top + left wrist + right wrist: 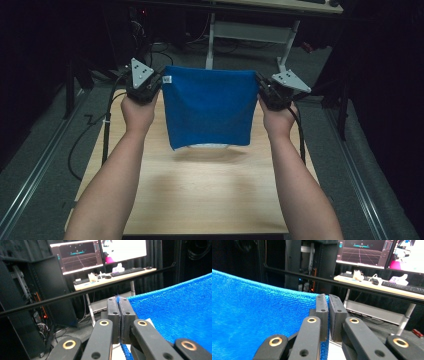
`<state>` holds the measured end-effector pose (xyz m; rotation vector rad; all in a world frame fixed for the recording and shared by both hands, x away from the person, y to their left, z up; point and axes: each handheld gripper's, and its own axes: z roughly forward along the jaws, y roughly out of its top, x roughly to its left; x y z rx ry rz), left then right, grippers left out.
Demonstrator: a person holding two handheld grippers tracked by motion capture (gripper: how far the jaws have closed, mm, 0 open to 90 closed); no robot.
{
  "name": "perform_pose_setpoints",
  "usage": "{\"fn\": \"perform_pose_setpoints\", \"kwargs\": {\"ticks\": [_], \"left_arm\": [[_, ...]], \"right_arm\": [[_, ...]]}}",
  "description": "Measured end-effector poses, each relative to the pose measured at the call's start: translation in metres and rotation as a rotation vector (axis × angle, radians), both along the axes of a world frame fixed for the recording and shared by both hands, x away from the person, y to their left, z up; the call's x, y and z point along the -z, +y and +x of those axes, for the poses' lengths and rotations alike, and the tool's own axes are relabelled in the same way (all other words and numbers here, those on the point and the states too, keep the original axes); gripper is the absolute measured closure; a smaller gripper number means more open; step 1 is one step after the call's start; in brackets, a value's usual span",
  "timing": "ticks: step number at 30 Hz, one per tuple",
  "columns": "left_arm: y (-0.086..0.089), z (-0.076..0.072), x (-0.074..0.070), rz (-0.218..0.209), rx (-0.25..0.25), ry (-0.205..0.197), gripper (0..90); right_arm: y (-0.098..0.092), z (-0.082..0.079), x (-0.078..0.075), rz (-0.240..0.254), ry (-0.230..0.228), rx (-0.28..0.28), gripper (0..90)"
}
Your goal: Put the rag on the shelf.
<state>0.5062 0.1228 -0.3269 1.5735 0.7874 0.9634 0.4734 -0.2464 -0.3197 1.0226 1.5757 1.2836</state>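
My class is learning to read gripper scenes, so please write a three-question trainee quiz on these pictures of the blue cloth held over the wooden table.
1. True or false: the blue terry cloth lies flat on the light wooden table.
2. Which gripper pinches the corner bearing the small white label? A) left gripper B) right gripper
3. Fill in: the cloth hangs by its two ____ corners.

Key:
1. False; it hangs in the air above the table, casting a shadow on it.
2. A.
3. Top; each gripper is shut on one.
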Motion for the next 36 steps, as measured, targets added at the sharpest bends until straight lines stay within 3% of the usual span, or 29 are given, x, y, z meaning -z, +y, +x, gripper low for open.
{"fn": "perform_pose_setpoints", "kwargs": {"ticks": [5, 8, 17, 30, 32, 36], "left_arm": [[-0.001, 0.012, 0.019, 0.000, -0.004, 0.048, 89.2], [-0.001, 0.014, 0.025, 0.010, -0.004, 0.061, 89.2], [-0.001, 0.024, 0.058, 0.045, 0.001, 0.166, 89.2], [-0.001, 0.013, 0.111, 0.047, 0.033, 0.266, 89.1], [-0.002, 0.012, 0.117, 0.062, 0.044, 0.293, 89.1], [-0.002, 0.007, 0.132, 0.061, 0.052, 0.306, 89.1]], "right_arm": [[0.003, 0.015, 0.013, -0.034, 0.048, 0.015, 87.2], [0.002, 0.018, 0.018, -0.038, 0.063, 0.015, 87.2], [0.003, 0.029, 0.044, -0.068, 0.125, 0.002, 87.2], [-0.003, 0.025, 0.087, -0.082, 0.203, -0.018, 87.2], [-0.004, 0.024, 0.097, -0.063, 0.217, -0.015, 87.2], [-0.005, 0.022, 0.107, -0.062, 0.239, -0.018, 87.1]]}}
